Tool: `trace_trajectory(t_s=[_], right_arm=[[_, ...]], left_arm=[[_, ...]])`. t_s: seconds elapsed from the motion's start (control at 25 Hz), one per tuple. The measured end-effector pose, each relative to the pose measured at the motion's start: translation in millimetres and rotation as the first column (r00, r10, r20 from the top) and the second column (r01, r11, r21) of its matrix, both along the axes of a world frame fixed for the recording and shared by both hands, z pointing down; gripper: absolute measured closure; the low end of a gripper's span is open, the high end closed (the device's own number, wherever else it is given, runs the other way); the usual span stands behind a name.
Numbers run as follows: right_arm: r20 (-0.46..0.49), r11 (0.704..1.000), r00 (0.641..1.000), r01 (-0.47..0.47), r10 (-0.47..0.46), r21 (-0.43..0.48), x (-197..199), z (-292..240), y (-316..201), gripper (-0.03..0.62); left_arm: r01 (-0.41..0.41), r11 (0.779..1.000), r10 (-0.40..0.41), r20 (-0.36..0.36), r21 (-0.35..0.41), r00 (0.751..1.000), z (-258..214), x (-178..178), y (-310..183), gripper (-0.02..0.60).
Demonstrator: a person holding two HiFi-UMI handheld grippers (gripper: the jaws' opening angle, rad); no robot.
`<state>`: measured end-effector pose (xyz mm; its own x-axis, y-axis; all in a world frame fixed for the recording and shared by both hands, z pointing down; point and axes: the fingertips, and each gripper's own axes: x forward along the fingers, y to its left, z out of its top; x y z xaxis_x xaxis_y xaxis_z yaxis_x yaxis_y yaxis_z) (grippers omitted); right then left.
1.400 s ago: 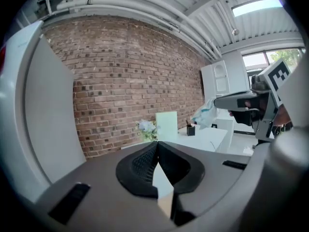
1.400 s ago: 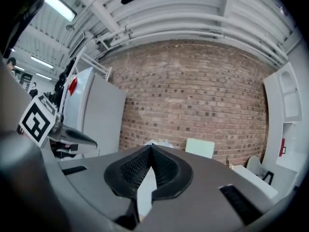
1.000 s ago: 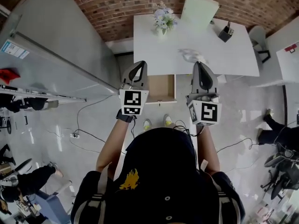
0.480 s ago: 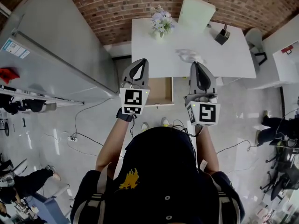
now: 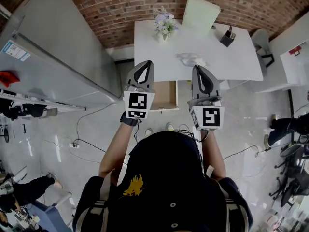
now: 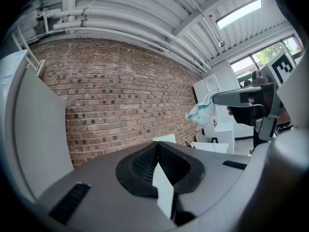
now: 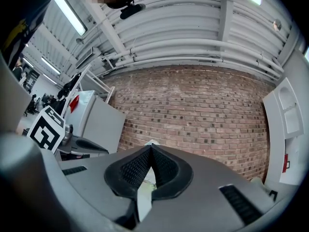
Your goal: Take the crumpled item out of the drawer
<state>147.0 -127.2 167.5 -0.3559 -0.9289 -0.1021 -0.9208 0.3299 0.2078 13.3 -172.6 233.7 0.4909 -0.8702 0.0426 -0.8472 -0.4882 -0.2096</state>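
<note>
The crumpled white-and-blue item (image 5: 189,59) (image 6: 203,112) hangs from the tip of my right gripper (image 5: 198,68) (image 6: 218,98), whose jaws are shut on it above the white table (image 5: 231,57). In the right gripper view the pads (image 7: 135,170) meet, with a sliver of white showing at the tip of the right gripper (image 7: 151,146). Below the table's front edge the wooden drawer (image 5: 164,94) stands pulled out and looks empty. My left gripper (image 5: 141,65) (image 6: 157,145) is held level beside it, jaws shut on nothing. Its marker cube (image 7: 46,129) shows in the right gripper view.
On the table stand a vase of flowers (image 5: 164,23) and a black pen holder (image 5: 227,36). A pale green chair (image 5: 200,13) sits behind it against the brick wall (image 5: 120,8). A grey cabinet (image 5: 58,52) is at the left. Cables (image 5: 91,139) lie on the floor.
The right gripper and the crumpled item have drifted a little to the left in the head view. The left gripper has hardly shifted. Both stay shut.
</note>
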Motion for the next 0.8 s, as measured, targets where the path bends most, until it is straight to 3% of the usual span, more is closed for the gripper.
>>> trace_trajectory(t_s=[0.8], right_arm=[[-0.057, 0.998, 0.997, 0.055, -0.056, -0.024, -15.1, -0.5, 10.7, 0.569]], left_arm=[[-0.010, 1.000, 0.010, 0.045, 0.018, 0.999, -1.8, 2.5, 8.8, 0.563]])
